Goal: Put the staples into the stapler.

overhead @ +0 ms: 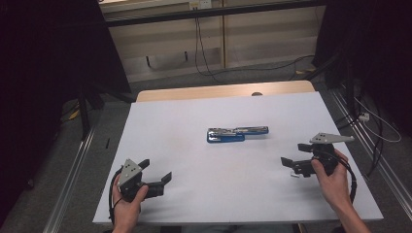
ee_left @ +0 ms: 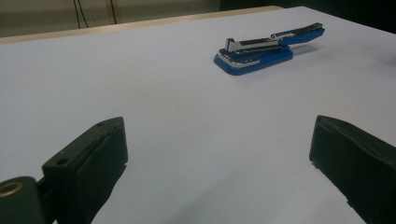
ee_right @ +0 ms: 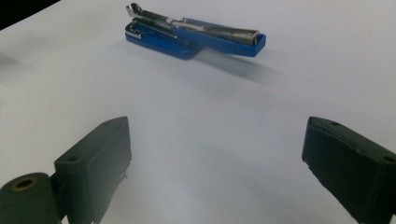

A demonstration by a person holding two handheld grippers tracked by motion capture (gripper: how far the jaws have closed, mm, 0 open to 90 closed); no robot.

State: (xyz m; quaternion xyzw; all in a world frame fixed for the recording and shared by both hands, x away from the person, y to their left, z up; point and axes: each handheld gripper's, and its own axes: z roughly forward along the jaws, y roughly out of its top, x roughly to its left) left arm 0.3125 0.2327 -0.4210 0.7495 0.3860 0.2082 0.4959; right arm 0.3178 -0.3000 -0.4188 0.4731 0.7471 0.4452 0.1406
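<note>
High view: both claws (overhead: 155,170) (overhead: 294,154) wide open, empty, stapler (overhead: 236,134) between.

A white table (overhead: 194,160) takes up the middle of the frame, a strip of wood along its far edge. Near the centre lies a blue stapler (overhead: 236,134), swung open, its metal arm stretching right. At lower left a hand (overhead: 127,206) holds the left gripper (overhead: 156,170), jaws spread, pointing right. At lower right another hand (overhead: 334,177) holds the right gripper (overhead: 294,153), jaws also spread, pointing left. Both are well apart from the stapler. Cables (overhead: 204,53) run over the floor at the top of the frame.
</note>
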